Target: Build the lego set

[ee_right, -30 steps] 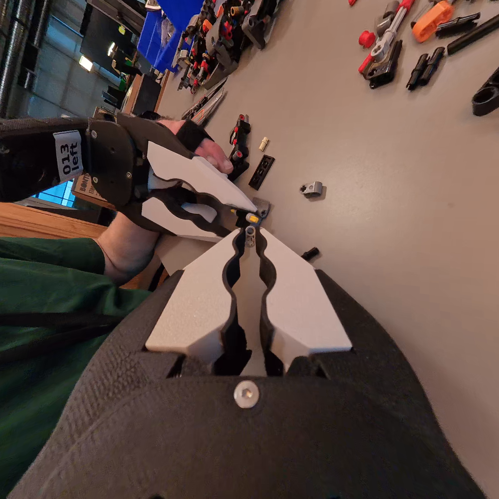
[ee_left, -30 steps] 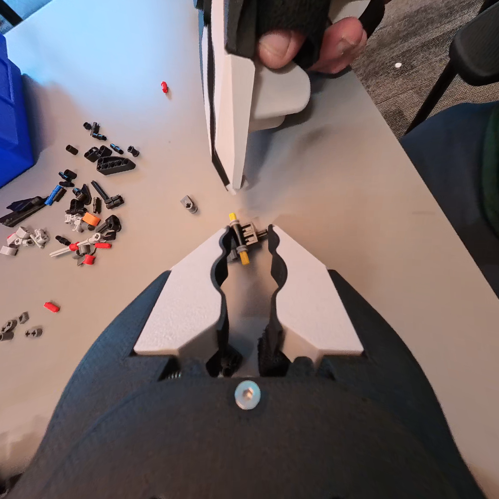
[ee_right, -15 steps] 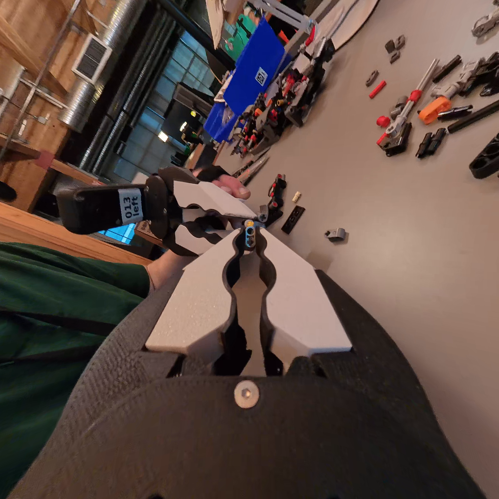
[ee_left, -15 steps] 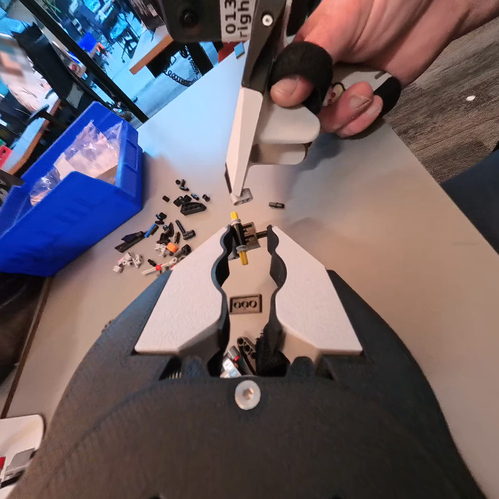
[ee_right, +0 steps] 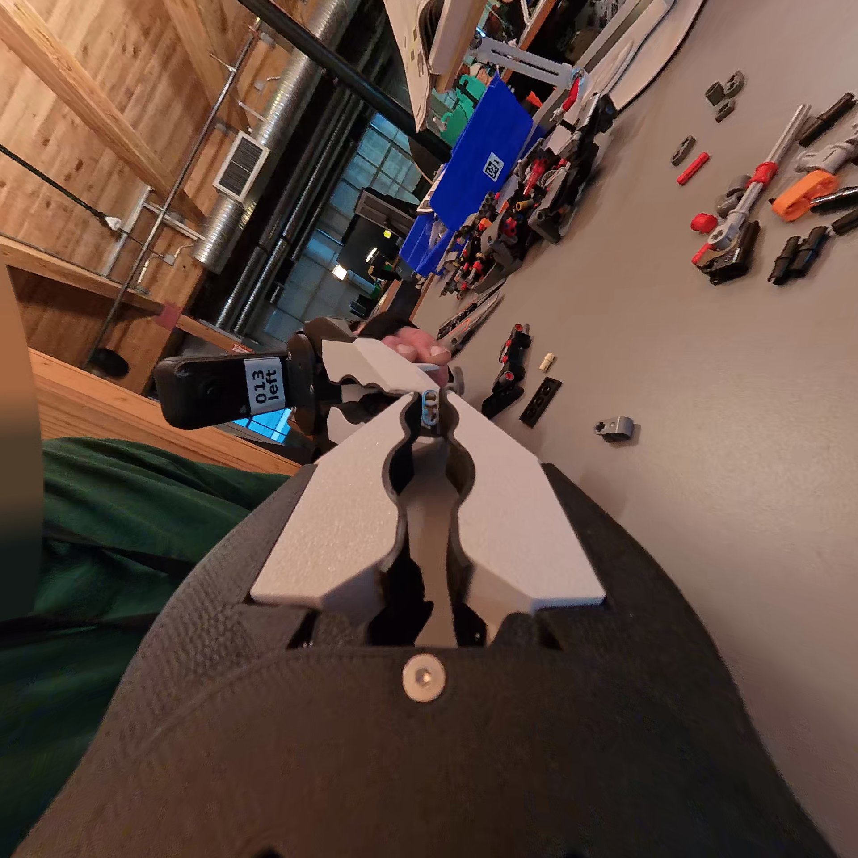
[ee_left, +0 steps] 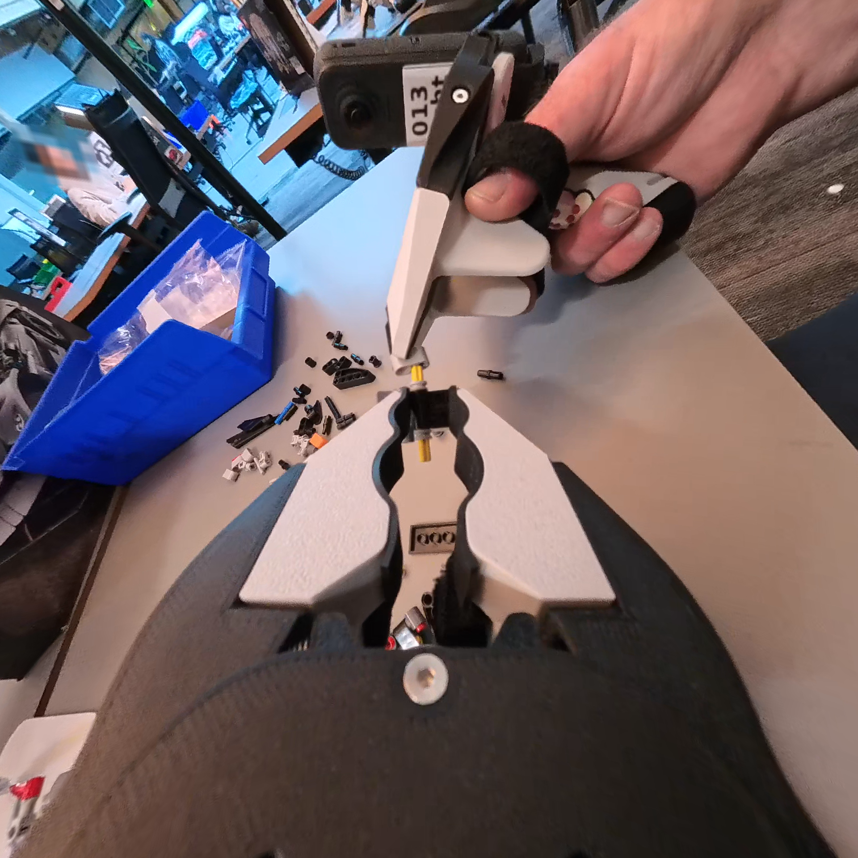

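My left gripper (ee_left: 429,411) is shut on a small black and grey assembly (ee_left: 429,413) with a yellow axle (ee_left: 422,448) through it, held above the table. My right gripper (ee_right: 429,408) is shut on a small light-grey connector (ee_right: 429,407). In the left wrist view the right gripper (ee_left: 408,360) comes down from above, and its grey connector (ee_left: 409,361) sits on the top end of the yellow axle (ee_left: 417,373). In the right wrist view the left gripper (ee_right: 385,371) meets mine from the left.
A blue bin (ee_left: 139,353) stands at the left. Several loose black, grey, red and orange pieces (ee_left: 302,418) lie beside it. A dark three-hole plate (ee_left: 434,538) lies under my left gripper. A partly built model (ee_right: 510,223), a grey connector (ee_right: 615,427) and a black pin (ee_left: 490,373) lie on the table. My two grippers' fingertips are within a few centimetres of each other. It is some 25 cm from my left tips to the partly built model (ee_right: 510,223).
Both grippers have lifted and tilted together. The right gripper's grey connector has come down from just above the yellow axle onto its top end.
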Demonstrator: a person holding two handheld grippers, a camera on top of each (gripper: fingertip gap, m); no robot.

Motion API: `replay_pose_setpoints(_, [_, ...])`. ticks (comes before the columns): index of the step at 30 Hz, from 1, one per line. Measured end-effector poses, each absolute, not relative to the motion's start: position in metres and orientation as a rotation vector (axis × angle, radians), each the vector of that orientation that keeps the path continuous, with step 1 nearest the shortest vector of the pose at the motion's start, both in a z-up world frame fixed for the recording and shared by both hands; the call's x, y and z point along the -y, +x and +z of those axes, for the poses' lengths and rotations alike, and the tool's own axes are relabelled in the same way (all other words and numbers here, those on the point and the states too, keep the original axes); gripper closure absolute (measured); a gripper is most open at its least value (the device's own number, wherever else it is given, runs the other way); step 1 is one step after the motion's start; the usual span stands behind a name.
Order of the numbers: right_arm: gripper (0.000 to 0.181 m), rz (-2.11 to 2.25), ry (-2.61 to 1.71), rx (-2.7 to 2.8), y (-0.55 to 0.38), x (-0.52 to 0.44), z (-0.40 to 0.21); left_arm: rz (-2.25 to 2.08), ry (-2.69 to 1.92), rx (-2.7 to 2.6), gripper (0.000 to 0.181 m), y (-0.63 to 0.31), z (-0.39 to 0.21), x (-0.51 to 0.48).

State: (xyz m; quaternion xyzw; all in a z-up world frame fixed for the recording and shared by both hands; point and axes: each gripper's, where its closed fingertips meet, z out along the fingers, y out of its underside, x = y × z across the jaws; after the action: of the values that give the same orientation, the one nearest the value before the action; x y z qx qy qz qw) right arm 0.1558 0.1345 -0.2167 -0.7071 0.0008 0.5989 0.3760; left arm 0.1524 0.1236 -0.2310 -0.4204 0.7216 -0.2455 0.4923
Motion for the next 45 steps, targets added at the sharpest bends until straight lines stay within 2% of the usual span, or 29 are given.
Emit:
replay_pose_setpoints(13, [0.177,1.462,-1.79,0.022,0.156,-0.135,-0.214,-0.562,-1.039,-1.72,0.167,0.153,-0.23,-0.131])
replay_pose_setpoints(19, [0.177,1.753,-1.516,-0.116,0.169,-0.133,-0.187,-0.566,-1.046,-1.683,0.167,0.153,-0.224,-0.136])
replay_pose_setpoints(24, [0.177,1.823,-1.406,-0.143,0.177,-0.132,-0.175,-0.563,-1.038,-1.67,0.167,0.152,-0.221,-0.136])
replay_pose_setpoints(45, [0.177,1.562,-1.656,-0.007,0.16,-0.136,-0.2,-0.581,-1.063,-1.657,0.167,0.151,-0.223,-0.142])
